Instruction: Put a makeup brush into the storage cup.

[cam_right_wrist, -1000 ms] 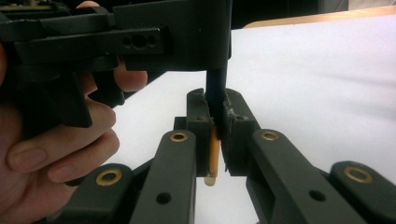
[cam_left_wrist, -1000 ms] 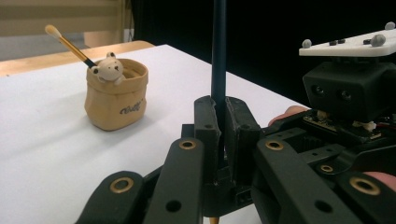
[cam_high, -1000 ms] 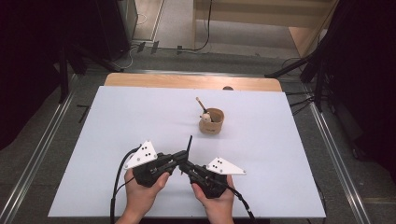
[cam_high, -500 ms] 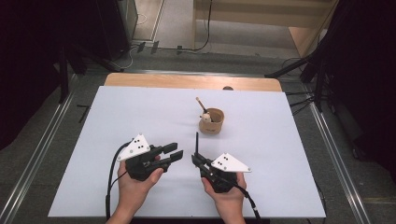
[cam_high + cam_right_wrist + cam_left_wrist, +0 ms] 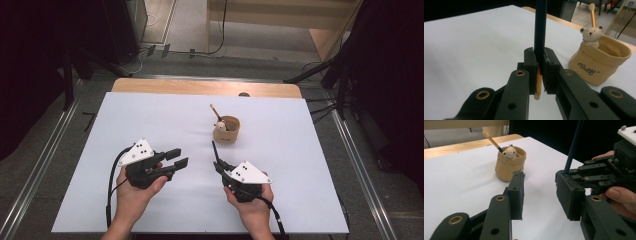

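White tabletop [image 5: 150,115]: near the bear pot [image 5: 226,130], the left gripper [image 5: 175,159] has just opened, empty, releasing the brush [image 5: 215,151]. The right gripper [image 5: 220,165], clamped on it alone, can likely pot it.

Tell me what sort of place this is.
Probably a recording lab or test workspace: a table under a plain white cover, metal floor rails along both sides, cables across the bare floor, dark surroundings.

Your bench [image 5: 150,115] wears a white cover, with a bare wooden strip along its far edge. Right of centre toward the far side you have a tan pouch-shaped cup [image 5: 226,131] standing directly on it, apparently ceramic.
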`<state>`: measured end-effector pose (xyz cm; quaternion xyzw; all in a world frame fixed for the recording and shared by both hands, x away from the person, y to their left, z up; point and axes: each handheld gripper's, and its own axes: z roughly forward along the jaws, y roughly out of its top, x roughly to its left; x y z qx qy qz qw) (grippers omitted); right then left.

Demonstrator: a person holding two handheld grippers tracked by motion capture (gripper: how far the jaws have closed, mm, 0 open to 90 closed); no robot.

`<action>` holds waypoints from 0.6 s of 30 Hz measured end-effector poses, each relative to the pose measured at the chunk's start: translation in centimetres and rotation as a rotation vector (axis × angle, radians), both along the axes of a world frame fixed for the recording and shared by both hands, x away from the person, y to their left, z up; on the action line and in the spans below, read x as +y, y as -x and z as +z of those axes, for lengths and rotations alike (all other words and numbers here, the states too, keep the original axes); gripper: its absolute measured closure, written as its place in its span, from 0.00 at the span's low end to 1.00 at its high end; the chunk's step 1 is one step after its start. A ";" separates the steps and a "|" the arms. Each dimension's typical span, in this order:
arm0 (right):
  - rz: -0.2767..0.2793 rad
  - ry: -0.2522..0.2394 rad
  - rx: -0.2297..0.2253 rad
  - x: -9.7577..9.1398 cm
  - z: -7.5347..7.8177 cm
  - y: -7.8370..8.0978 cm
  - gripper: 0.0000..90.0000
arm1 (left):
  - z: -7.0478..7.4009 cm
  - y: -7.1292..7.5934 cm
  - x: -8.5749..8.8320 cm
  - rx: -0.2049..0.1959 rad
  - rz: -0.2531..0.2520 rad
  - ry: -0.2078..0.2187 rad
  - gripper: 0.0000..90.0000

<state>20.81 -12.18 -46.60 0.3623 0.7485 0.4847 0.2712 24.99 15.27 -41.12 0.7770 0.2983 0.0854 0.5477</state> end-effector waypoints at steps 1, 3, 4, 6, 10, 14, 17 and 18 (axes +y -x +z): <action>0.003 0.008 -0.004 0.0 0.0 0.0 0.94 | 0.0 0.0 0.0 0.004 0.004 -0.006 0.65; 0.007 0.028 -0.016 0.0 0.1 0.0 0.94 | 0.0 0.0 -0.1 0.005 0.001 -0.035 0.65; 0.010 0.043 -0.025 0.0 0.1 0.1 0.94 | 0.0 0.1 -0.2 -0.001 0.006 -0.047 0.64; 0.012 0.068 -0.040 0.0 0.1 0.0 0.94 | 0.0 0.0 -0.1 0.001 0.009 -0.049 0.65; 0.010 0.109 -0.053 -0.2 0.2 0.0 0.94 | 0.2 0.1 0.1 -0.015 0.011 -0.036 0.66; 0.008 0.144 -0.072 -0.3 0.2 0.0 0.94 | 0.3 0.0 0.4 -0.008 0.004 -0.030 0.67; 0.015 0.176 -0.092 -0.3 0.2 0.0 0.94 | 0.3 0.0 0.4 0.008 -0.007 -0.040 0.69; 0.021 0.186 -0.104 -0.2 0.1 0.0 0.94 | 0.4 0.0 0.4 0.012 -0.013 -0.046 0.71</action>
